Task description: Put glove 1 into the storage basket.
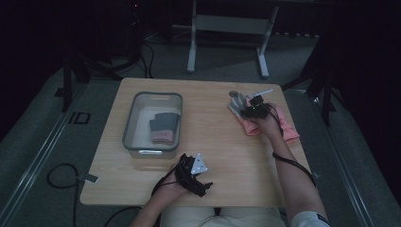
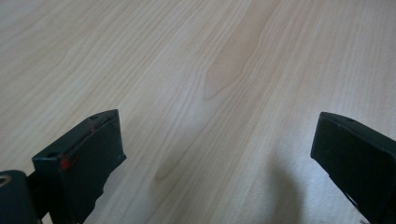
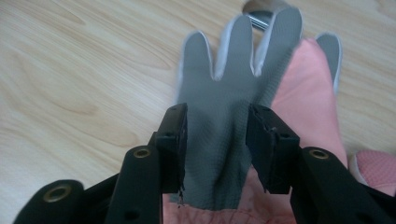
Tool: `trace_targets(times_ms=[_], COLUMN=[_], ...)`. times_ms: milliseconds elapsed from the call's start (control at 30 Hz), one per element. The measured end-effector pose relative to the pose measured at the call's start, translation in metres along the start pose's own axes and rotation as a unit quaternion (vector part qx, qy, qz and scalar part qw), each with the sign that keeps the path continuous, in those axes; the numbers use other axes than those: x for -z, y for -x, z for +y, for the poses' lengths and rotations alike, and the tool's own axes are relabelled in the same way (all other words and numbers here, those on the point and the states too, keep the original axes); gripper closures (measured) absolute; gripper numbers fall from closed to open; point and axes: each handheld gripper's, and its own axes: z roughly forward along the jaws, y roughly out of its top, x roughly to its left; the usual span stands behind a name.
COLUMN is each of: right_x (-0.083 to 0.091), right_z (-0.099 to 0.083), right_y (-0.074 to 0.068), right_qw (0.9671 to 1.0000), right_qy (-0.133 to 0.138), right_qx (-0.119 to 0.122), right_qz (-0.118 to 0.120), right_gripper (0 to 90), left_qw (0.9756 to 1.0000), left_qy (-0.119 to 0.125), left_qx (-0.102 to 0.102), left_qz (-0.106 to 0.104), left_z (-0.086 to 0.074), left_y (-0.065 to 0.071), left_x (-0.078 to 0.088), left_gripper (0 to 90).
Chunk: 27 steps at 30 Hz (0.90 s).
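Note:
A grey-palmed work glove (image 3: 233,70) lies fingers forward on a pink glove (image 3: 310,93) at the table's back right. My right gripper (image 3: 217,135) has its jaws on either side of the grey palm, and the fabric is bunched between the pads. In the high view the right gripper (image 1: 246,109) sits over these gloves (image 1: 236,101). My left gripper (image 1: 204,187) rests low near the front edge. Its jaws (image 2: 217,149) stand wide apart over bare wood, with nothing between them.
A clear plastic bin (image 1: 130,123) stands on the left half of the wooden table (image 1: 222,156) with another grey and pink glove (image 1: 164,125) in it. A small round metal thing (image 1: 233,93) lies just beyond the glove's fingertips. A white table frame (image 1: 191,47) stands on the floor behind.

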Motion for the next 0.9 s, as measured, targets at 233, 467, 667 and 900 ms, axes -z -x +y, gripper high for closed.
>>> trace_targets(times_ms=[233, 467, 667, 900], right_x=[-0.009, 0.001, 0.03, 0.088], right_z=[-0.006, -0.006, -0.006, -0.009], right_y=[-0.005, 0.0, -0.013, -0.058], right_qw=[0.9998, 0.9967, 0.9942, 0.988], right_qy=[-0.016, 0.006, 0.04, 0.116], right_qx=[0.002, -0.08, -0.098, -0.094], right_qz=[-0.009, 0.018, 0.02, 0.039], right_gripper=[72.5, 87.5, 88.2, 88.2], left_qw=[1.0, 1.0, 1.0, 1.0], left_qy=[-0.002, -0.005, 0.006, 0.003], left_qx=[0.008, -0.007, 0.003, -0.001], left_qz=[-0.002, 0.002, 0.0, -0.005], left_z=[-0.003, -0.004, -0.005, -0.005], left_y=[-0.005, -0.003, -0.005, -0.003], left_x=[-0.001, -0.003, 0.001, 0.0], left_gripper=[1.8, 1.8, 1.8, 1.8])
